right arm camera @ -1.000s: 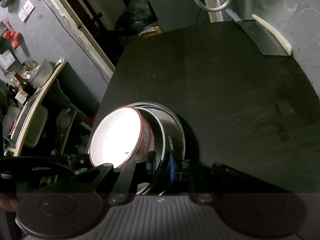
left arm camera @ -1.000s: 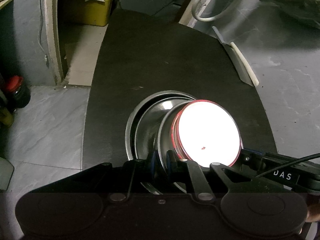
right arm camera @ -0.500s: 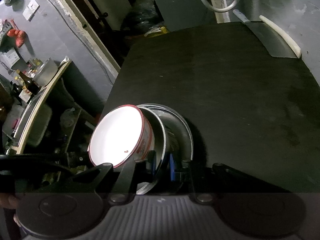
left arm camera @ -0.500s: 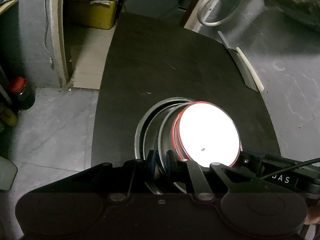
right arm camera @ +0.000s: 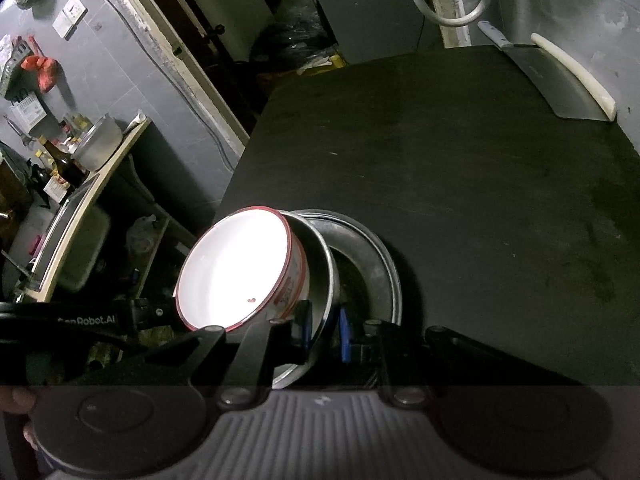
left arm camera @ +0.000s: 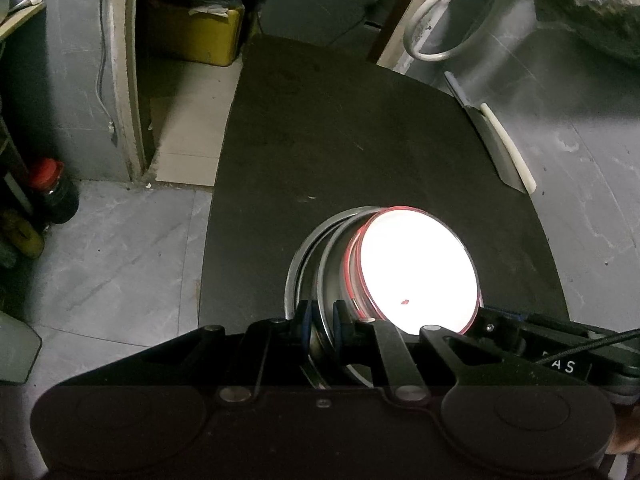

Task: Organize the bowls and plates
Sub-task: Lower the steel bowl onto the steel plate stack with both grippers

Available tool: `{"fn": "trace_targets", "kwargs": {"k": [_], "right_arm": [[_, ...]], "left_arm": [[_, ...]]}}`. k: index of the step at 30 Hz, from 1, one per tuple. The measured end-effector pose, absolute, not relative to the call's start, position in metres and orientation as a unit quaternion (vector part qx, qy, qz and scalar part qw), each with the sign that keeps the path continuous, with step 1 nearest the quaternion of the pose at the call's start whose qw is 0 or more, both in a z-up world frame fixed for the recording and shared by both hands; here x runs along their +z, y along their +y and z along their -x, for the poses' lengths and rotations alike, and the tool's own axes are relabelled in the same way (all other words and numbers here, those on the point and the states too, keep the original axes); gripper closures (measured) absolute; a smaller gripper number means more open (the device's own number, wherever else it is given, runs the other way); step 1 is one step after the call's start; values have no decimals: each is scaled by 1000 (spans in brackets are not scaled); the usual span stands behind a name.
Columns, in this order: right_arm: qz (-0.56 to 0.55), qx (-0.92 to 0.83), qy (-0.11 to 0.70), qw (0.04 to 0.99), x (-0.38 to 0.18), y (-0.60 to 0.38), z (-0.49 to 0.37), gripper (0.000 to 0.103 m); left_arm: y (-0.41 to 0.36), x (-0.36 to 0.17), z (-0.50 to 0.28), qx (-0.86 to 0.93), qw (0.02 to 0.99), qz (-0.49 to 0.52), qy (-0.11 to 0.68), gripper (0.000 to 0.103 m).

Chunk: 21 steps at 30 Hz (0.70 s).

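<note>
Two grippers share one nested stack of dishes, and that seems to be the reason for the odd tilt: each clamps the rim of the steel bowl from an opposite side, so the load is carried between them, not balanced on one thin edge. The left gripper (left arm camera: 320, 322) has its blue-padded fingers closed on the steel bowl (left arm camera: 332, 276) at its near rim, one pad inside and one outside. The right gripper (right arm camera: 325, 328) is clamped on the same bowl's rim across from it.

Inside the steel bowl sits a white enamel bowl (right arm camera: 236, 268) with a red rim, and under both lies a wider steel plate (right arm camera: 380, 264). The stack leans, its mouth turned toward the cameras. It is over the near left corner of the black tabletop (right arm camera: 460, 168); whether the plate touches the surface I cannot tell. Holding the middle vessel probably keeps the inner bowl cradled.

The white bowl glares so brightly that its inside is washed out, save for one small red mark near the bottom. Printed red lettering shows on its outer wall. A cleaver (right arm camera: 560, 84) lies at the far right edge, well apart.
</note>
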State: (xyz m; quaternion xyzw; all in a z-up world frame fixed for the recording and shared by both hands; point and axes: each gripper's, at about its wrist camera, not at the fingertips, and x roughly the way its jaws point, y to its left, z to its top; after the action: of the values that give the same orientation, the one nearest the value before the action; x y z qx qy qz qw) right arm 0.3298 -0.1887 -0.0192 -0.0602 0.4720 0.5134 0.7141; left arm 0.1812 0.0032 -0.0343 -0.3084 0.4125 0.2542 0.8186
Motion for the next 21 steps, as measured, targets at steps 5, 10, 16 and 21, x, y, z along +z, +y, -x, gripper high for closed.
{"fn": "trace_targets", "kwargs": {"k": [5,10,16,21], "right_arm": [[55,514,470,715,-21,-190,-329,86],[62,515,463,719,-20,-186,-327,86],[61,516,458,722,-20,-188,-325,86],[67,516,448,726,-19,-190,-321,85]], "left_arm": [[2,-34,-181,258,820,307,409,92],[2,-32,-180,261,820,303,408,92],[0,-32,-181,265,821,301,406,92],[-2,-32,-181,270,822,299,404,90]]}}
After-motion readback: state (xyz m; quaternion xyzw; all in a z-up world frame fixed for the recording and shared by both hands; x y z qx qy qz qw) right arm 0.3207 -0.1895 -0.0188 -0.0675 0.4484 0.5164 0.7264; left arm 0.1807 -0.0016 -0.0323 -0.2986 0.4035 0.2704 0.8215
